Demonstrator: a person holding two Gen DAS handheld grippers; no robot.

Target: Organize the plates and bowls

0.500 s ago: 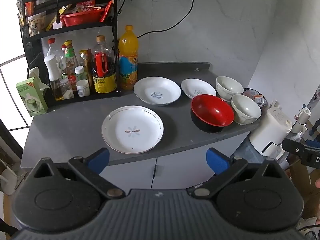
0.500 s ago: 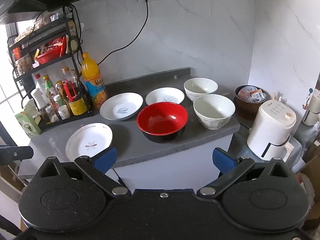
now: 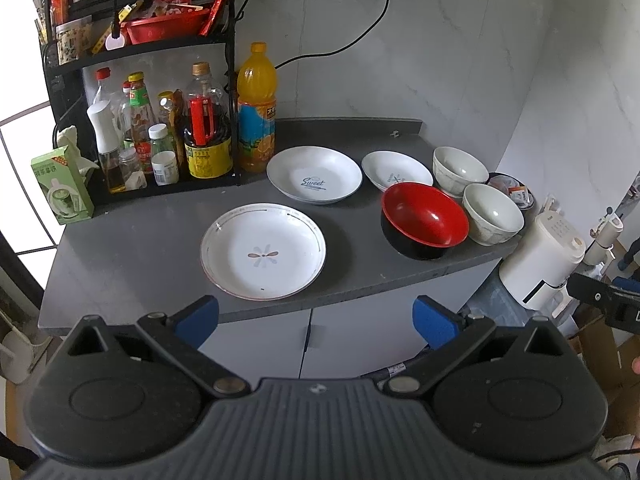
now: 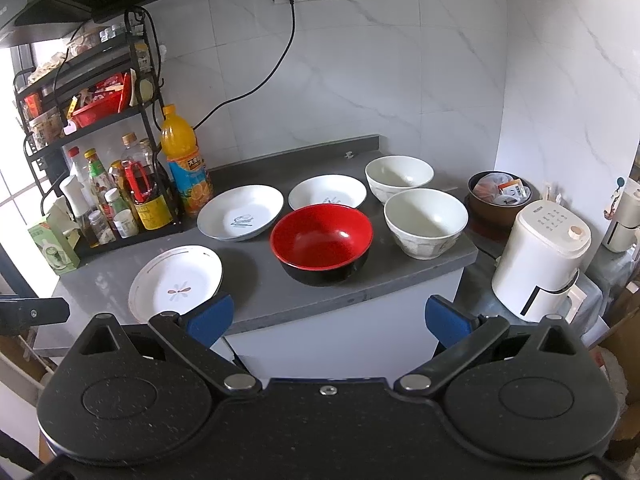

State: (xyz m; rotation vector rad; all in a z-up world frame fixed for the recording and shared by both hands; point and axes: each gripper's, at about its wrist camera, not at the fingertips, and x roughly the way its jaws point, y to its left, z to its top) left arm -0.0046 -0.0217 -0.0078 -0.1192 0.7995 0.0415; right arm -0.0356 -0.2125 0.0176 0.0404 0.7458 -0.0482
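Note:
On the grey counter (image 3: 132,248) lie a flower-pattern plate (image 3: 263,251) (image 4: 175,280), a "Sweet" plate (image 3: 314,179) (image 4: 240,218) and a smaller white plate (image 3: 396,175) (image 4: 327,198). To their right stand a red-and-black bowl (image 3: 424,219) (image 4: 322,242) and two white bowls, one near (image 3: 493,213) (image 4: 425,222), one far (image 3: 460,170) (image 4: 399,178). My left gripper (image 3: 316,318) hangs open in front of the counter edge, below the flower plate. My right gripper (image 4: 327,318) is open too, short of the edge under the red bowl. Both hold nothing.
A black rack (image 3: 136,120) of sauce bottles and an orange juice bottle (image 3: 256,108) (image 4: 185,164) fill the back left. A green box (image 3: 62,188) stands at the left end. Off the counter's right end sit a brown bowl of packets (image 4: 500,196) and a white appliance (image 4: 540,264).
Both views have shifted only slightly; the dishes stay where they were and both grippers remain open.

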